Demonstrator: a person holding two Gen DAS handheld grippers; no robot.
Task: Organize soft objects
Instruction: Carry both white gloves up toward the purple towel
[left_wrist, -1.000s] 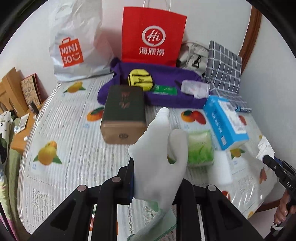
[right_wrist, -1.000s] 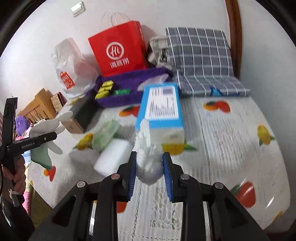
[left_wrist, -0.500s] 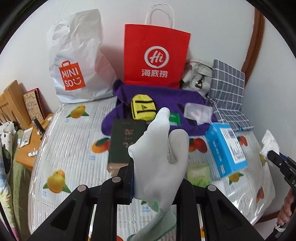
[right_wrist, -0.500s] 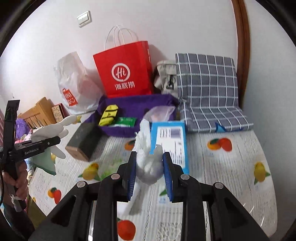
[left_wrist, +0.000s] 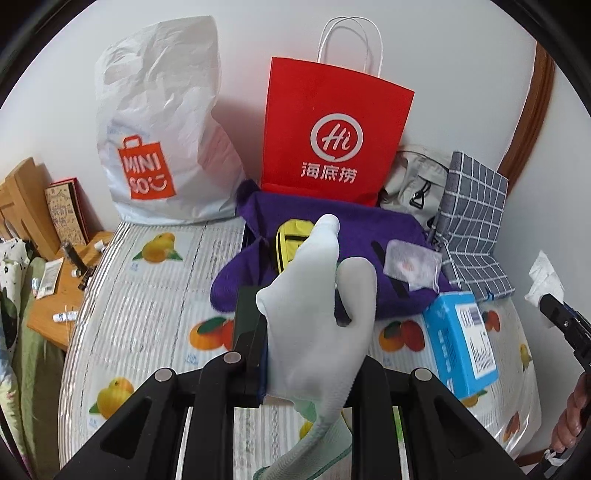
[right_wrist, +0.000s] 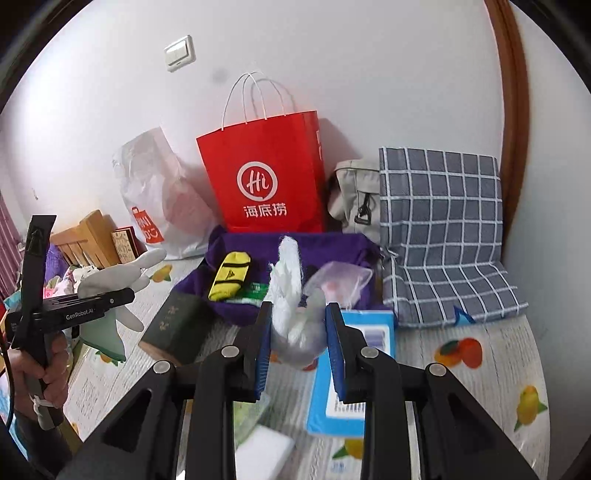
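My left gripper (left_wrist: 314, 354) is shut on a white work glove (left_wrist: 317, 314) with a green cuff and holds it up above the bed; the glove also shows in the right wrist view (right_wrist: 114, 280). My right gripper (right_wrist: 297, 332) is shut on a crumpled white tissue (right_wrist: 291, 295), held in the air over the bed; the tissue also shows at the right edge of the left wrist view (left_wrist: 545, 277). A purple towel (left_wrist: 369, 236) lies at the back with a yellow sock (right_wrist: 231, 275) and a small clear bag (left_wrist: 412, 264) on it.
A red paper bag (left_wrist: 332, 129) and a white Miniso bag (left_wrist: 162, 122) stand against the wall. A blue tissue box (left_wrist: 461, 339), a dark green box (right_wrist: 177, 328), a white sponge (right_wrist: 262, 450), a grey checked cushion (right_wrist: 443, 229) and a wooden bedside table (left_wrist: 62, 291) are nearby.
Both grippers have risen and pulled back from the bed with the glove and the tissue still held, so the bags and wall fill more of each view.
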